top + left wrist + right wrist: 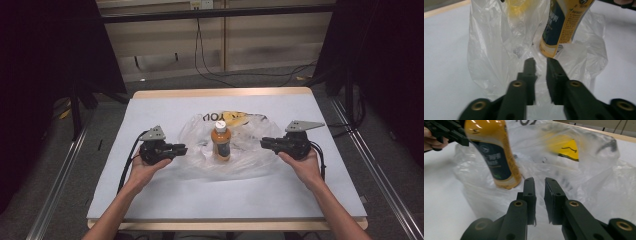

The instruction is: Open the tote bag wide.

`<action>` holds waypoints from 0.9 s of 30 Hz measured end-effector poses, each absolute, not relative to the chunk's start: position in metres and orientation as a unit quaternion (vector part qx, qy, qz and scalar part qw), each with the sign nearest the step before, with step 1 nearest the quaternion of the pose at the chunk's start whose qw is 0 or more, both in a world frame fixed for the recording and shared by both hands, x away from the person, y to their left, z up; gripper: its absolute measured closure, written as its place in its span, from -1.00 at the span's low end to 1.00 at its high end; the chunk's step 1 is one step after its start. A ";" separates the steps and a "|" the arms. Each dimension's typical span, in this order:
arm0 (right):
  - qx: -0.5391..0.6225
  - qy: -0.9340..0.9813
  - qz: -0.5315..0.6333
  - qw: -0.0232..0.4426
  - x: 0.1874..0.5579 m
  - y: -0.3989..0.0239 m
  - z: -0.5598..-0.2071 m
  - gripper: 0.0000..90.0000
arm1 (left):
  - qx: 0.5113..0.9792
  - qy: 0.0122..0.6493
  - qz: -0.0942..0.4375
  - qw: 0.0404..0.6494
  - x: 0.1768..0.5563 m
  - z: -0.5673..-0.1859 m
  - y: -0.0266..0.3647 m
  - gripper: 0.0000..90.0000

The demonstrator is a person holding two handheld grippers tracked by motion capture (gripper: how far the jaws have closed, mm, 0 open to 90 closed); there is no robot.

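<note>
Bottle (221, 141) stands upright mid-table on a crumpled clear plastic bag (197, 132). My left tongs (181, 149) and right tongs (265, 143) flank it, level with the bag edges, each with a narrow gap between the jaws; whether any film is pinched, I cannot tell. Risk: tugging the bag unevenly tips the bottle, since it sits on loose film.

The bottle (220, 141) is orange-yellow with a white cap and a dark blue label panel carrying pale print. Beneath it lies a clear plastic bag (250, 150) with black lettering and a yellow patch behind the bottle. The worktop (165, 200) is pale grey-white with a light wood edge; both claws flanking the bottle are black.
</note>
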State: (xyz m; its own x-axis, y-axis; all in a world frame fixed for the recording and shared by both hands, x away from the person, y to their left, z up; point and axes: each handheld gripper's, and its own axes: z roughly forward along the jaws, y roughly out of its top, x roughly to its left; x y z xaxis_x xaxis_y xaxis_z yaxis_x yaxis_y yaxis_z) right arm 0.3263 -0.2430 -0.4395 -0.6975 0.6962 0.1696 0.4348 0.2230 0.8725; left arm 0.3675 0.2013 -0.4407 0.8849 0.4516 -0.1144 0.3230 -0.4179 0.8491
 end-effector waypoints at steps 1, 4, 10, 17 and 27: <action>0.369 0.768 0.504 0.140 0.323 -0.243 -0.438 0.42 | 0.837 0.234 0.075 0.489 0.365 -0.440 0.202 0.52; 0.371 0.757 0.513 0.161 0.313 -0.243 -0.436 0.03 | 0.825 0.246 0.091 0.501 0.357 -0.435 0.207 0.27; 0.380 0.735 0.530 0.186 0.298 -0.246 -0.430 -0.65 | 0.810 0.250 0.121 0.516 0.343 -0.430 0.213 -0.22; 0.386 0.723 0.535 0.203 0.280 -0.251 -0.431 -0.92 | 0.798 0.252 0.133 0.531 0.326 -0.428 0.217 -0.60; 0.397 0.722 0.527 0.209 0.250 -0.261 -0.439 -0.94 | 0.784 0.283 0.125 0.538 0.304 -0.436 0.230 -0.88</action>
State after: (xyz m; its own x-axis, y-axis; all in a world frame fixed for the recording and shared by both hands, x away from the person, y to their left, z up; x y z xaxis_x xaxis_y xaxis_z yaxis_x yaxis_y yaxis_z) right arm 0.2502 -0.2612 -0.4393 -0.5976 0.7934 0.1154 0.3524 0.1306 0.9267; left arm 0.3040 0.2297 -0.4362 0.8092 0.5773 -0.1090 0.3089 -0.2603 0.9148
